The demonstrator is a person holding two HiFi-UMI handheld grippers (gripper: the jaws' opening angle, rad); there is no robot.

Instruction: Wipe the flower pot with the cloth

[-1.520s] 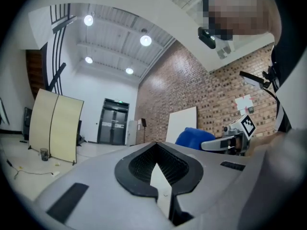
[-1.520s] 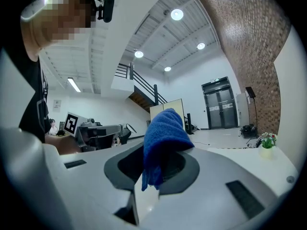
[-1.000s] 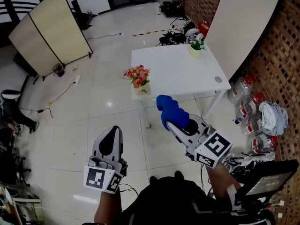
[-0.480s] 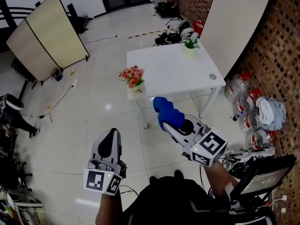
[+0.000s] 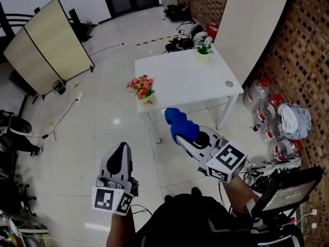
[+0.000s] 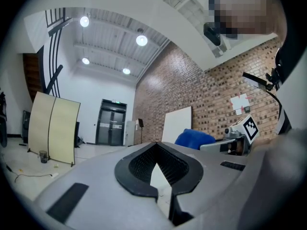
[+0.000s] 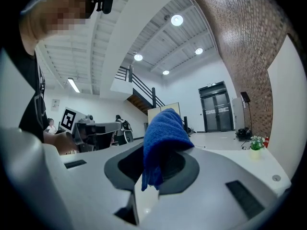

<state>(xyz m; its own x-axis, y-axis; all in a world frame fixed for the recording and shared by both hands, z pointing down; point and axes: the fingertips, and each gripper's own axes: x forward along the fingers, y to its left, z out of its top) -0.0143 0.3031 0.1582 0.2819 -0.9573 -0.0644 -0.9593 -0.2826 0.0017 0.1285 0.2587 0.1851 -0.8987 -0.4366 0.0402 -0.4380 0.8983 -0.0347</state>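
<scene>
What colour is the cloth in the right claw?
The cloth is blue, clearest in the right gripper view.

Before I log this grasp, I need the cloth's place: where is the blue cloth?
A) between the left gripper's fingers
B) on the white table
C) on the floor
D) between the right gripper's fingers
D: the blue cloth is clamped between the fingers of the right gripper.

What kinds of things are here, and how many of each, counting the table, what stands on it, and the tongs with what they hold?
White table: 1
Flower pots: 2, one with red blooms, one with a green plant
Blue cloth: 1, clamped in the right tongs
Tongs: 2, counting the left tongs, shut and empty
Total: 6
</scene>
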